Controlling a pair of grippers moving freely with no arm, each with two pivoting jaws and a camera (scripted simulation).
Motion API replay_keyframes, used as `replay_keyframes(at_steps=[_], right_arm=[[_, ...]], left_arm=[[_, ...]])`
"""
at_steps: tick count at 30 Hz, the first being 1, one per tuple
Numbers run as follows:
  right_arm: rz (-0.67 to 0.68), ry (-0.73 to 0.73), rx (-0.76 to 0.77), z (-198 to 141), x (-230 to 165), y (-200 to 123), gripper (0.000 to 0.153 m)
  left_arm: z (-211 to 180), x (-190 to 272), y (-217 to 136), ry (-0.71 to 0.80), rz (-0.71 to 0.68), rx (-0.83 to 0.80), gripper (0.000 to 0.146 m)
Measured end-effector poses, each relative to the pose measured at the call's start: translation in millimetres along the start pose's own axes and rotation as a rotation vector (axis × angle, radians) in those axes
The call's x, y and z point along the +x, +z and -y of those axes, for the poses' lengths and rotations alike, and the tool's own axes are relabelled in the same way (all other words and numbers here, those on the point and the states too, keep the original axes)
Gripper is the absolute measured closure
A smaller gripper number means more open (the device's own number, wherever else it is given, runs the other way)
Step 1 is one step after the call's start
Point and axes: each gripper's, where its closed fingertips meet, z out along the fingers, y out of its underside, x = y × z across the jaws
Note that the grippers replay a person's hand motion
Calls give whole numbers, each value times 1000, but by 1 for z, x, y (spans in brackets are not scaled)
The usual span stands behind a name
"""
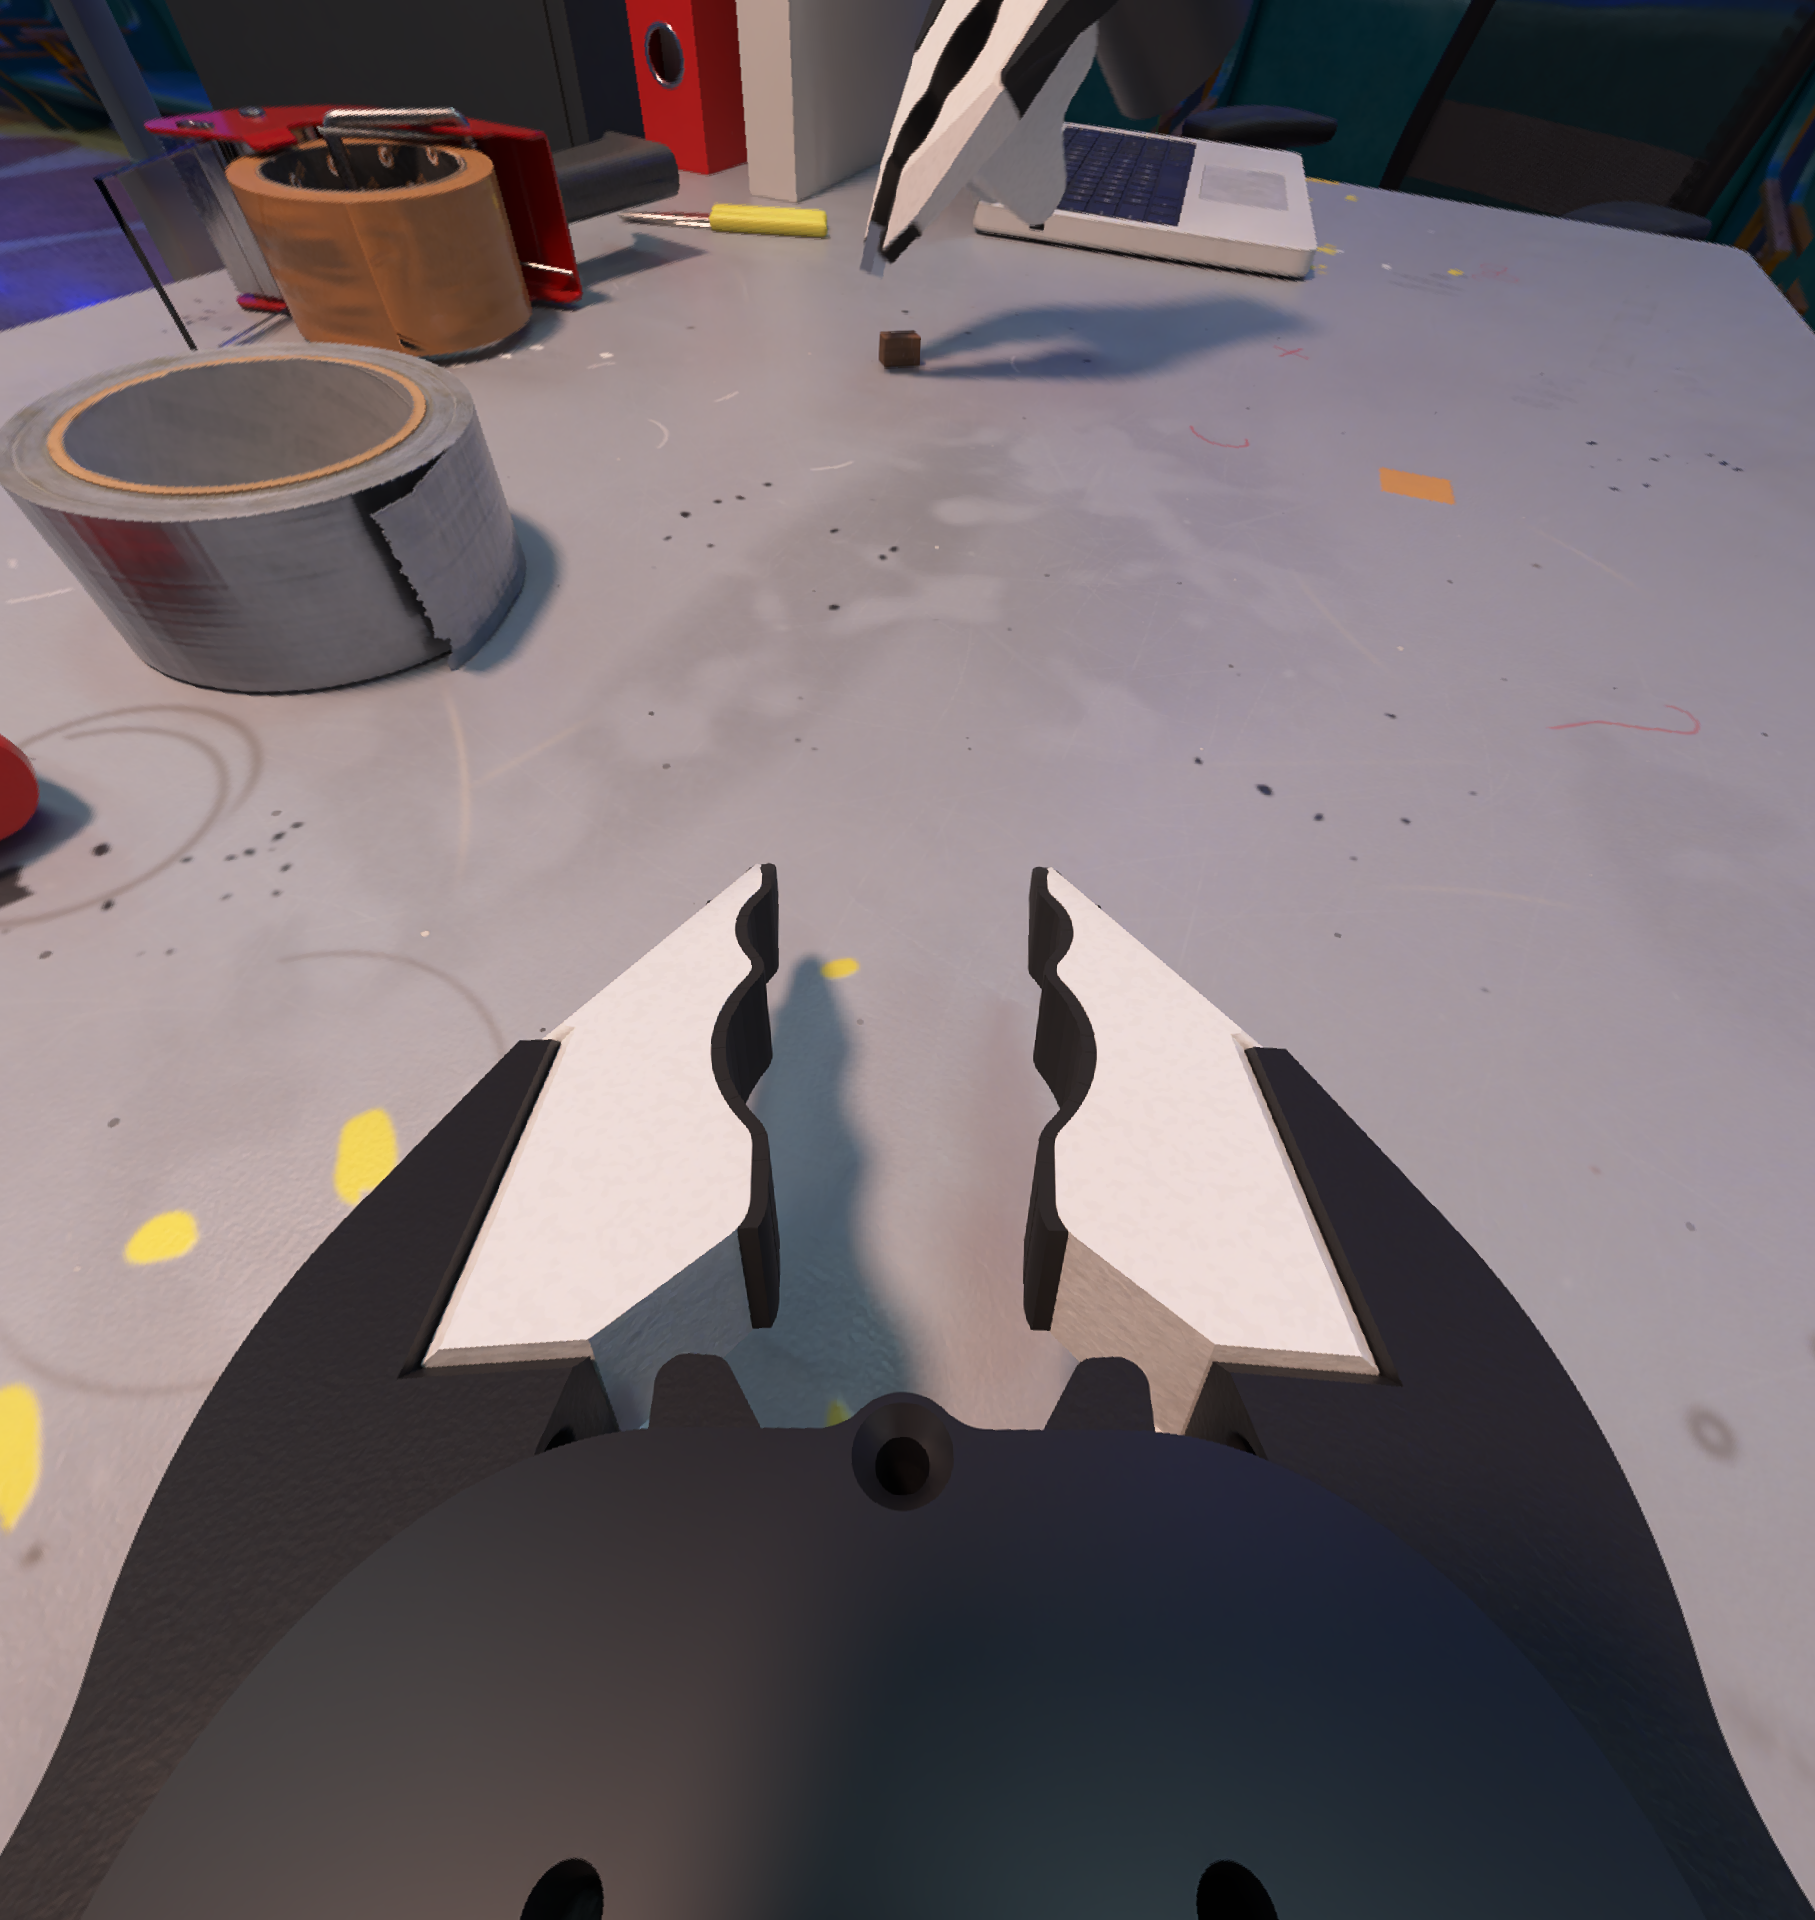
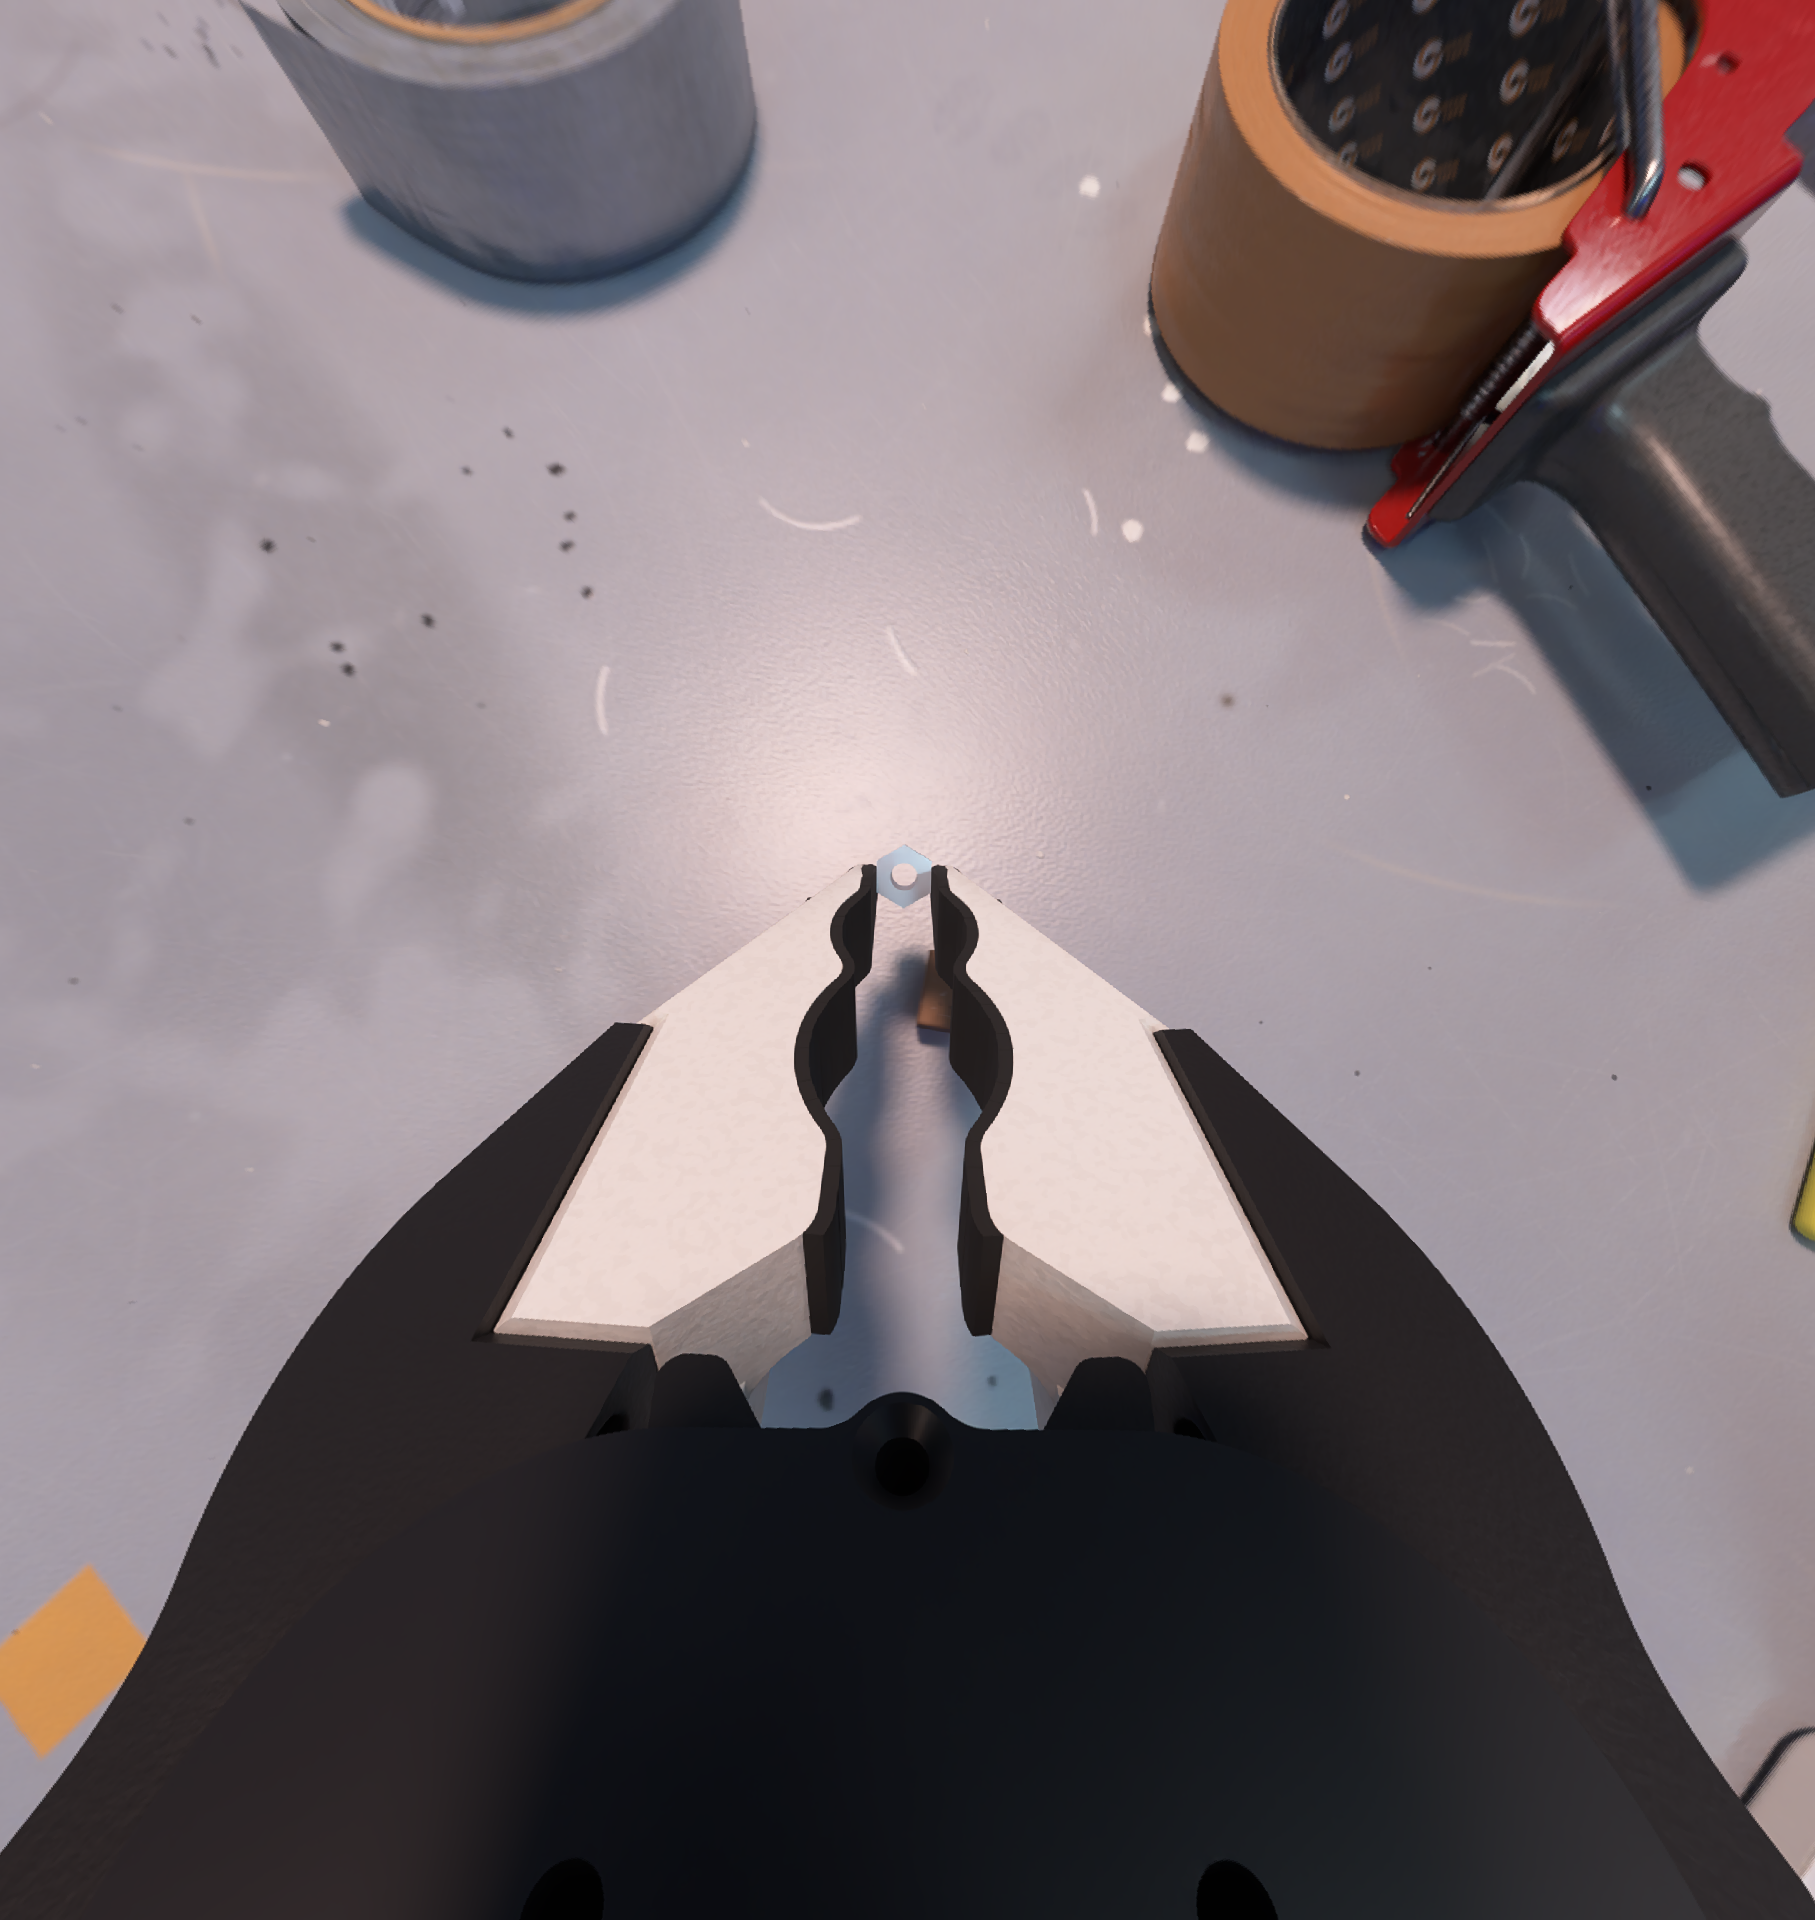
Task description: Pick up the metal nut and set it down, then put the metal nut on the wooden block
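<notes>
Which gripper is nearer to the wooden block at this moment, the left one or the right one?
Right. The right gripper, shut on the metal nut, hangs just above the wooden block. The left gripper is open and far back across the table.

A grey bench (image 1: 1142, 644) fills most of both views, its top scuffed, speckled with dark dots, yellow paint dabs and thin red scribbles, with an orange patch (image 1: 1416, 485) toward one side. Bright light glares off its surface in the right wrist view, and objects cast soft shadows. Beyond the far edge stand dark cabinets (image 1: 383, 52) and teal panels (image 1: 1568, 83); a dark chair armrest (image 1: 1267, 125) shows there too.
</notes>
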Motion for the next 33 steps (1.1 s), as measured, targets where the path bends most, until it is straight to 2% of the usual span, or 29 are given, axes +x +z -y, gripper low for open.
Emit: replay_keyframes(at_steps=[9,15,23,33], right_arm=[[-28,78,171,3,-29,-16,143],[-50,87,94,-19,-41,-5,143],[-90,90,39,-31,-42,4,143],[-70,107,10,-39,-42,12,143]], left_arm=[[3,6,4,2,4,-8,98],[3,10,3,24,15,-20,98],[-5,24,3,38,-16,-40,98],[-8,24,2,59,-14,-41,98]])
